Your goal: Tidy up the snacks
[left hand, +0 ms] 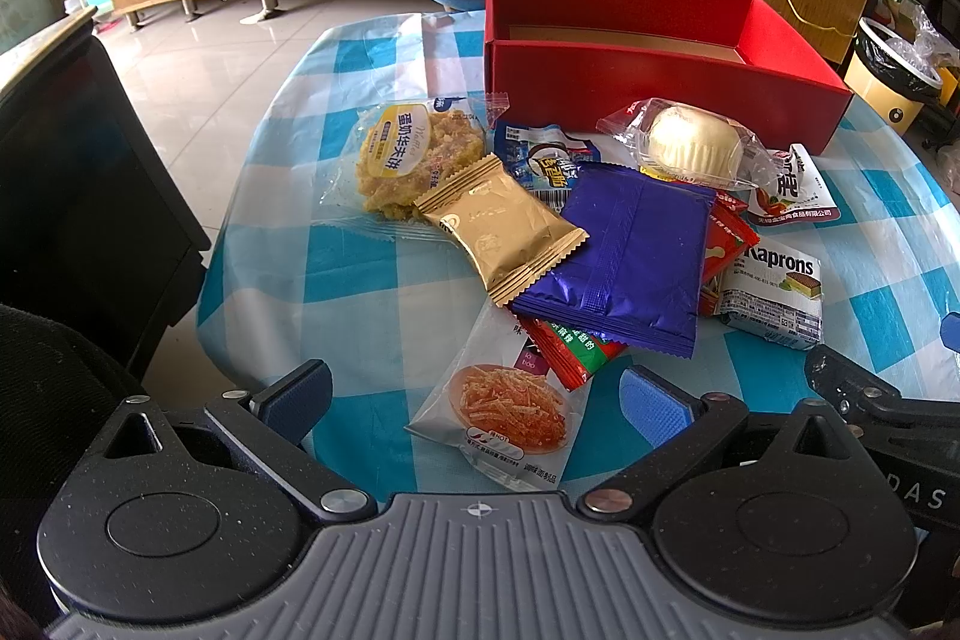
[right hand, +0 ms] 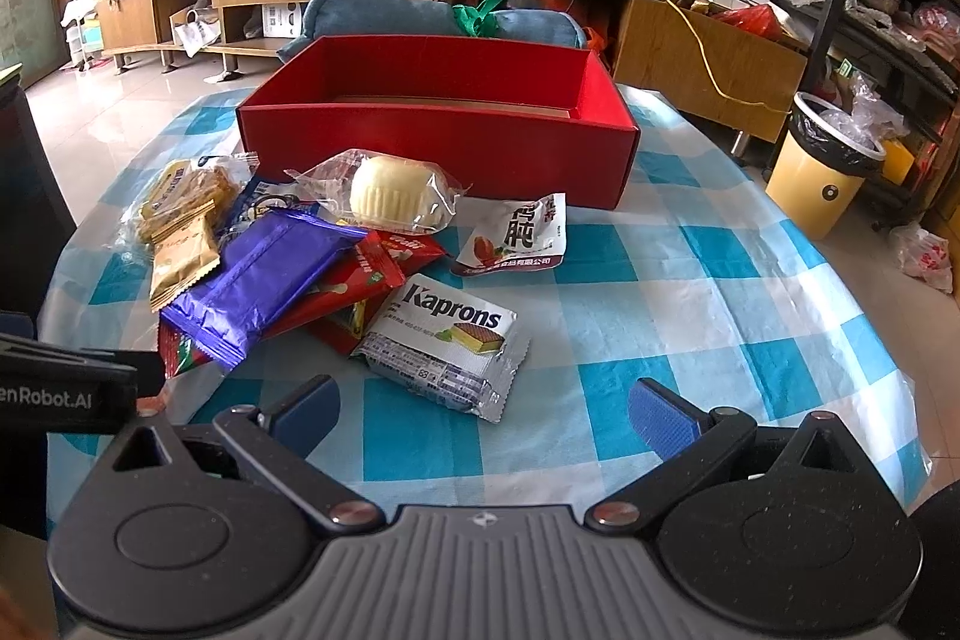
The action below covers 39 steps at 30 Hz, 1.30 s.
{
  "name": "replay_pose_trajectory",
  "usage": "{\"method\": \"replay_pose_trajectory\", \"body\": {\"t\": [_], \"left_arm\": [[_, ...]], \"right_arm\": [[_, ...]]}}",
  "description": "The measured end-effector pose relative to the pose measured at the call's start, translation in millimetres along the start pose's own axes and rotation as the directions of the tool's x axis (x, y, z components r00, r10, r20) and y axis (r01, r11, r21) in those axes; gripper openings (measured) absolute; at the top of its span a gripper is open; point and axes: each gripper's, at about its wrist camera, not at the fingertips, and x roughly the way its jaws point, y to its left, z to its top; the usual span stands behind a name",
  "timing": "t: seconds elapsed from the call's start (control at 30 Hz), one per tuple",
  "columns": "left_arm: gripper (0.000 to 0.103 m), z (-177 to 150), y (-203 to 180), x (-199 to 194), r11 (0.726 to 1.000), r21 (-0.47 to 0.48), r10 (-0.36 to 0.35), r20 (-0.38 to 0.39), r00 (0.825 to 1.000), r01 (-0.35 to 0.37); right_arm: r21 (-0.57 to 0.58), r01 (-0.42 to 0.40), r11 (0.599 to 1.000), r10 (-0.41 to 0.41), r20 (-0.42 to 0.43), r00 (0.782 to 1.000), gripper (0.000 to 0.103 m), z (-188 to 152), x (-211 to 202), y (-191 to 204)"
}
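A pile of wrapped snacks lies on the blue-and-white checked table (left hand: 336,280) in front of an open, empty red box (left hand: 660,58), also in the right wrist view (right hand: 438,130). The pile holds a gold packet (left hand: 501,229), a purple packet (left hand: 630,262), a waffle cake in clear wrap (left hand: 414,160), a white bun in clear wrap (left hand: 690,145) and a Kaprons wafer (right hand: 450,346). My left gripper (left hand: 474,400) is open above a white packet of spicy strips (left hand: 510,412). My right gripper (right hand: 480,409) is open just short of the Kaprons wafer.
A dark chair (left hand: 78,196) stands left of the table. A blue cushion (right hand: 420,16) lies behind the box. A yellow bin (right hand: 828,160) stands on the floor at the right. Wooden shelving runs along the back wall.
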Motion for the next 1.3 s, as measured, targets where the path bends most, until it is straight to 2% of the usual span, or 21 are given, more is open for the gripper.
{"method": "replay_pose_trajectory", "body": {"t": [0.3, 0.53, 0.77, 0.97, 1.17, 1.3], "left_arm": [[0.103, 0, -3, 0, 1.000, -0.005, 0.003, 0.003, 1.000, -0.003], [0.102, 6, 13, -1, 0.998, -0.057, -0.001, -0.003, 1.000, 0.001], [0.102, 30, 36, -3, 0.992, -0.123, 0.013, 0.032, 0.999, -0.009], [0.102, 47, 53, 19, 0.969, -0.243, -0.048, -0.032, 0.998, 0.039], [0.100, 61, 45, 50, 0.948, -0.313, -0.092, -0.122, 0.988, 0.050], [0.100, 70, 39, 64, 0.929, -0.367, -0.115, -0.148, 0.982, 0.054]], "right_arm": [[0.004, -0.024, 1.000, 0.024, -0.023, 0.999, 0.098, 4, 1, 0], [0.041, -0.090, 0.995, 0.092, -0.057, 0.994, 0.078, 22, 9, 5], [0.107, -0.165, 0.981, 0.174, -0.080, 0.982, 0.066, 49, 24, 11], [0.089, -0.195, 0.977, 0.204, -0.103, 0.973, 0.066, 63, 38, 26], [0.104, -0.191, 0.976, 0.203, -0.116, 0.972, 0.066, 67, 50, 18], [0.134, -0.206, 0.969, 0.223, -0.127, 0.967, 0.065, 69, 58, 10]]}}
